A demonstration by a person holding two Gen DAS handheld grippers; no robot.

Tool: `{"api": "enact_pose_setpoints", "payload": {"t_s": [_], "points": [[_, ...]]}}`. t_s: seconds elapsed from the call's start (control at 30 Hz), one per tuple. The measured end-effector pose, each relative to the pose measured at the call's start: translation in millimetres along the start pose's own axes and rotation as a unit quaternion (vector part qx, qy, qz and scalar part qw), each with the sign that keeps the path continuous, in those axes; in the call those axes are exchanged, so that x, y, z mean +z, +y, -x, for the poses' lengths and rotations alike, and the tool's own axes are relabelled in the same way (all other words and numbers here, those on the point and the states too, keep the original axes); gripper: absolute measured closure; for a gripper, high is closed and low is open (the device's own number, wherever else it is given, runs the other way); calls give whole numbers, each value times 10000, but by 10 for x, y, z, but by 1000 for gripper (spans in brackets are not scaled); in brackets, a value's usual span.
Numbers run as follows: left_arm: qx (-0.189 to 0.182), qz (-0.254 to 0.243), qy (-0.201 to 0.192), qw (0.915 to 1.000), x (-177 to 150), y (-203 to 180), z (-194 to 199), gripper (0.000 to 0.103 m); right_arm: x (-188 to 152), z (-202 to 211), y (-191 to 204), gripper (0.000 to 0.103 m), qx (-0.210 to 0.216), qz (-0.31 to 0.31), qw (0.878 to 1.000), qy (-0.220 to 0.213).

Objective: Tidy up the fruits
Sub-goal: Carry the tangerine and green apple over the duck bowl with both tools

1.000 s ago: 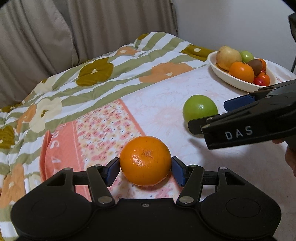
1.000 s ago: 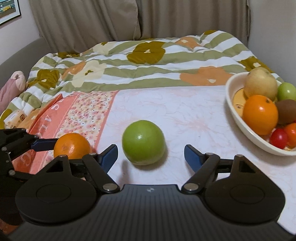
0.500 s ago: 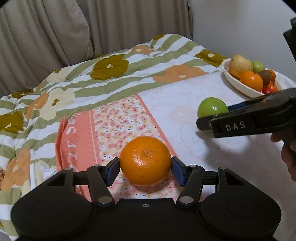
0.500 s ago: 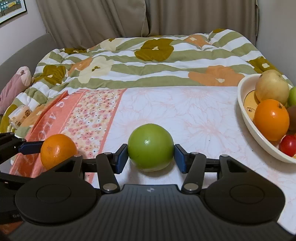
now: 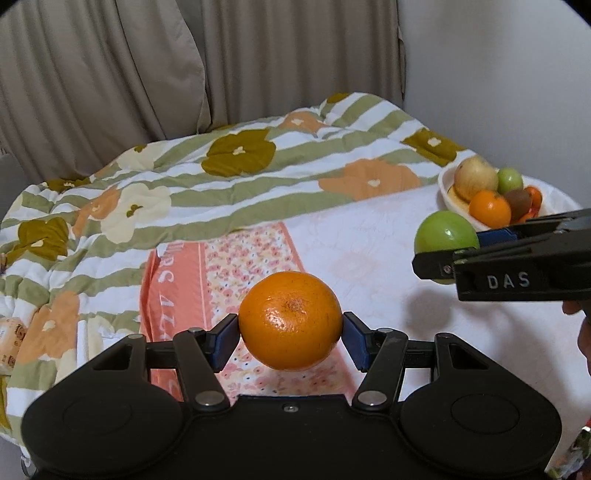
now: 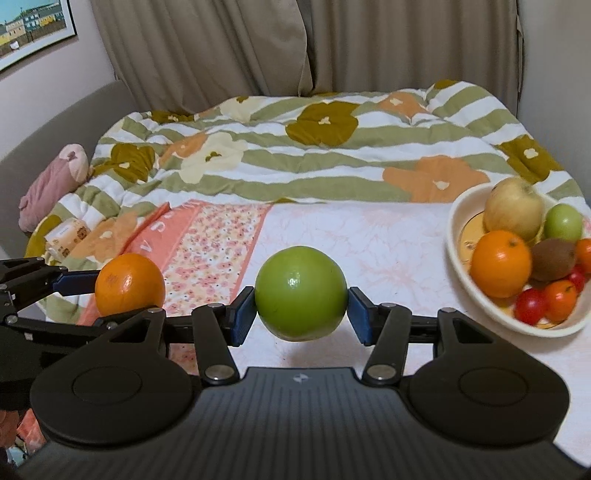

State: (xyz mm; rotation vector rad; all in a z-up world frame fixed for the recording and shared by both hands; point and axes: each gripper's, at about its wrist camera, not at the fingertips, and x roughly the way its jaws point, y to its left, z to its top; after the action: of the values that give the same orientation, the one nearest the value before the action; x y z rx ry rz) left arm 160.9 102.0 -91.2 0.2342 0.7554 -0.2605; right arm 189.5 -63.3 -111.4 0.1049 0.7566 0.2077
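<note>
Fruit count, both views

Two oranges point(image 6: 130, 283) point(image 6: 501, 263), two green apples point(image 6: 301, 292) point(image 6: 564, 222), one yellow apple point(image 6: 514, 208), one kiwi point(image 6: 553, 259), several small red-orange fruits point(image 6: 560, 300), one bowl point(image 6: 455, 236), two tools point(image 5: 290, 334) point(image 6: 301, 314).

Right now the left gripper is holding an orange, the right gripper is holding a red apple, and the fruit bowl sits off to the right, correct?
One slip: the apple clamped in the right gripper is green, as the right wrist view shows. The left gripper does hold the orange, and the fruit bowl sits off to the right.

Beige curtains point(image 6: 229, 48) are drawn behind a bed point(image 6: 369, 236) covered by a flowered quilt point(image 6: 280, 162); a framed picture point(image 6: 29, 29) is hung on the wall.
</note>
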Motion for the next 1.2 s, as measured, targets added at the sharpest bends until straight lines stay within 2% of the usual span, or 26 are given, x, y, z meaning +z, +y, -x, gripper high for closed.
{"api": "enact_pose_setpoints", "payload": {"t_s": [0.23, 0.53, 0.73, 0.97, 1.2], "points": [[-18, 174, -178, 9997, 192, -284, 314, 39, 103, 517, -281, 35, -34, 102, 9997, -218], [-219, 184, -267, 9992, 535, -827, 365, 39, 193, 936, -965, 35, -266, 101, 9991, -315], [-409, 121, -321, 9986, 805, -1230, 205, 39, 275, 996, -1517, 35, -403, 46, 9986, -325], [-556, 45, -284, 9980, 1098, -1609, -158, 39, 414, 877, -2087, 35, -486, 41, 9984, -287], [-635, 122, -125, 9978, 1315, -1814, -671, 39, 502, 636, -2418, 35, -442, 76, 9988, -174]]}}
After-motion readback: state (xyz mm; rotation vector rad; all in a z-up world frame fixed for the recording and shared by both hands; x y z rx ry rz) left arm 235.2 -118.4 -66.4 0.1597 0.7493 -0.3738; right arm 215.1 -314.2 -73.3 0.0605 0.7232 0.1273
